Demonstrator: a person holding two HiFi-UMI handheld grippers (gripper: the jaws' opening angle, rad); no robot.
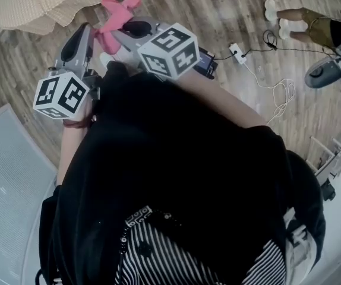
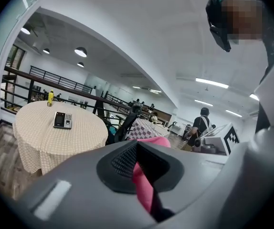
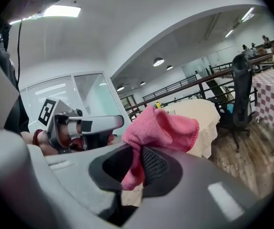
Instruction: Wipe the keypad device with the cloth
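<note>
Keypad device [image 2: 62, 120]: lies flat on the round table [image 2: 46, 142], far in front of the left tongs [image 2: 138, 168] and off to their left side. Nothing touches it.
Cloth [image 3: 163, 125]: pink and bunched up, just past the tips of the left tongs and the right tongs [image 3: 134, 171], well apart from the keypad device.
Left tongs: clenched on a fold of the cloth.
Right tongs: clenched on the cloth too; most of it puffs out above their tips.
Bottle [image 2: 50, 97]: yellow, upright near the table's far edge, behind the keypad device. What is inside cannot be seen.
</note>
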